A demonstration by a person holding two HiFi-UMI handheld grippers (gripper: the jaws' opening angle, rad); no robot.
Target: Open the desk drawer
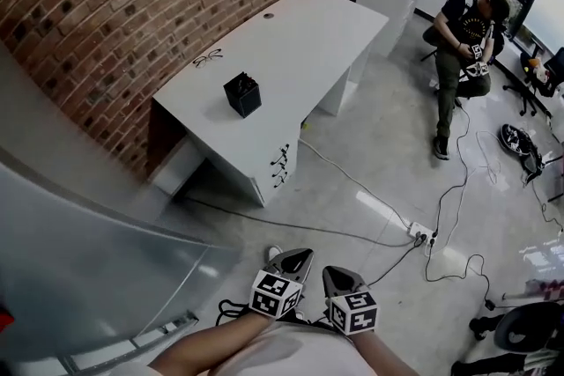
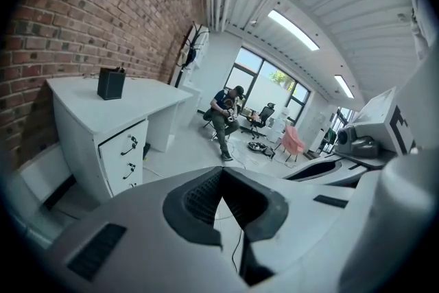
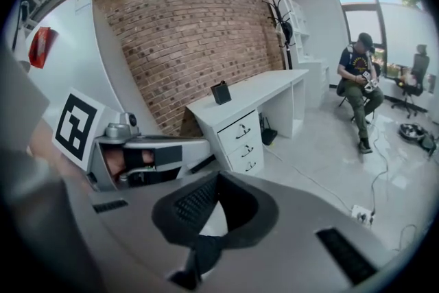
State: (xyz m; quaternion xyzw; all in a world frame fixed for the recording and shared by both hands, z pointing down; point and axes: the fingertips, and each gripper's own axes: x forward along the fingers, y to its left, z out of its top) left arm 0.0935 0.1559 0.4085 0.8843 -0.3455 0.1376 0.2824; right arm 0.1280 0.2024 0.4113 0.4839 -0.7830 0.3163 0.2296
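- Grey tools nearest: my left tool (image 1: 304,254) and right tool (image 1: 330,270) sit side by side, both with jaws closed on nothing.
- Floor (image 1: 370,145) ahead has a cable (image 1: 352,180) running to a power strip (image 1: 421,233).
- Desk drawers (image 1: 280,165): three dark handles, all pushed in, under the near end of the white worktop (image 1: 300,31), well apart from both tools.
- Black box (image 1: 242,94) stands on the worktop, with the brick wall (image 1: 106,4) behind.
- Person (image 1: 463,40) is seated beyond the worktop's far end.
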